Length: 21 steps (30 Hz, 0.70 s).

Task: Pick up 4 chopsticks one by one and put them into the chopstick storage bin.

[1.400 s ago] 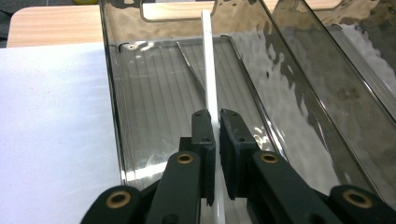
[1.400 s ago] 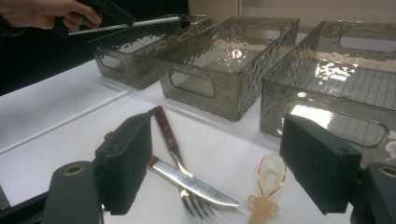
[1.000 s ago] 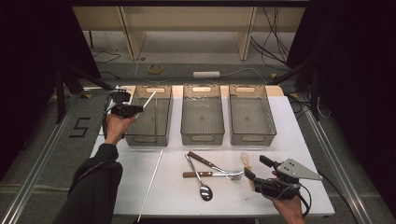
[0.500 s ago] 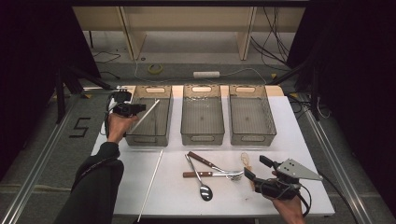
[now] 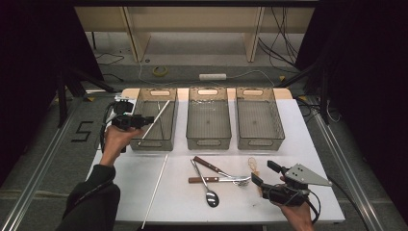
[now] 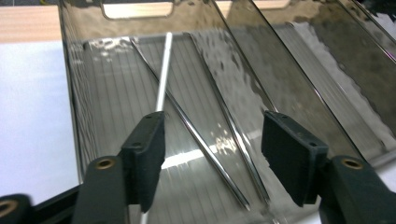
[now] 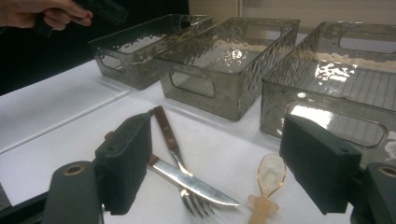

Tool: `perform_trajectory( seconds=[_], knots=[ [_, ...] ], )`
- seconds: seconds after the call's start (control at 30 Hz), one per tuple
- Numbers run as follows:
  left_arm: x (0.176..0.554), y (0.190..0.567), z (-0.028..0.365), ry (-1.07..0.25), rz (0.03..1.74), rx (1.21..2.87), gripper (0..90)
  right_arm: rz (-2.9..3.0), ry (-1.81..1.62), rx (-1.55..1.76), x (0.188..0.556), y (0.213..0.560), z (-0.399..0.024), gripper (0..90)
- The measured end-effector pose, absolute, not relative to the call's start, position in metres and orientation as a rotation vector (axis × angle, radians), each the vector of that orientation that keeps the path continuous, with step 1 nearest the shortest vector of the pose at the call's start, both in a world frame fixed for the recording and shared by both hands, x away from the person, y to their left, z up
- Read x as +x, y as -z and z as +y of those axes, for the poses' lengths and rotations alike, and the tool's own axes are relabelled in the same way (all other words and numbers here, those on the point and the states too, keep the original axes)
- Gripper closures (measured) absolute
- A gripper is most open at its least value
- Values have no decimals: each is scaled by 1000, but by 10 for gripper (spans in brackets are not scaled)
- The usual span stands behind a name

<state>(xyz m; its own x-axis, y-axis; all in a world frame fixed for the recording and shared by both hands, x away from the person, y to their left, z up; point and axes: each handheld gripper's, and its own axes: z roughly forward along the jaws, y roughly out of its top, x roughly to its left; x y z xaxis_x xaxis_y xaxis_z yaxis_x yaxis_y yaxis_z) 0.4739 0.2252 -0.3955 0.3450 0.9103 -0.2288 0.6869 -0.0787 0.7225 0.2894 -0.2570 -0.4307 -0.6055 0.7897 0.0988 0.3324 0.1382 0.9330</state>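
Releasing the white chopstick (image 5: pixel 156 119) into the left bin (image 5: pixel 166 142), our left gripper (image 5: pixel 144 119) has just been spreading its fingers; the right gripper (image 5: pixel 263 174) waits open. Next, fetching the second chopstick (image 5: pixel 155 190).

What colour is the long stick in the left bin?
White; the stick shows best in the left gripper view, leaning in the smoky grey left bin.

The left gripper (image 5: pixel 150 118) was black, with square matte pads (image 6: pixel 147 158) and brass-ringed screw holes, and a black cable looped behind it. The right gripper (image 5: pixel 264 173) was black too, topped by a grey three-cornered plate (image 5: pixel 308 174). A dark sleeve (image 5: pixel 91 199) covered the left forearm
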Motion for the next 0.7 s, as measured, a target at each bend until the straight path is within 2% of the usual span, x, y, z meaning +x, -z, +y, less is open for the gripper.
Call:
perform_trajectory(
  seconds=[0.37,0.7],
  knots=[
    [425,405,212,-321,1395,1946,298,2002,-1469,1067,288,429,-257,262],
    [394,415,194,-285,1370,2024,271,2006,-1466,1066,288,429,-257,262]
  ],
)
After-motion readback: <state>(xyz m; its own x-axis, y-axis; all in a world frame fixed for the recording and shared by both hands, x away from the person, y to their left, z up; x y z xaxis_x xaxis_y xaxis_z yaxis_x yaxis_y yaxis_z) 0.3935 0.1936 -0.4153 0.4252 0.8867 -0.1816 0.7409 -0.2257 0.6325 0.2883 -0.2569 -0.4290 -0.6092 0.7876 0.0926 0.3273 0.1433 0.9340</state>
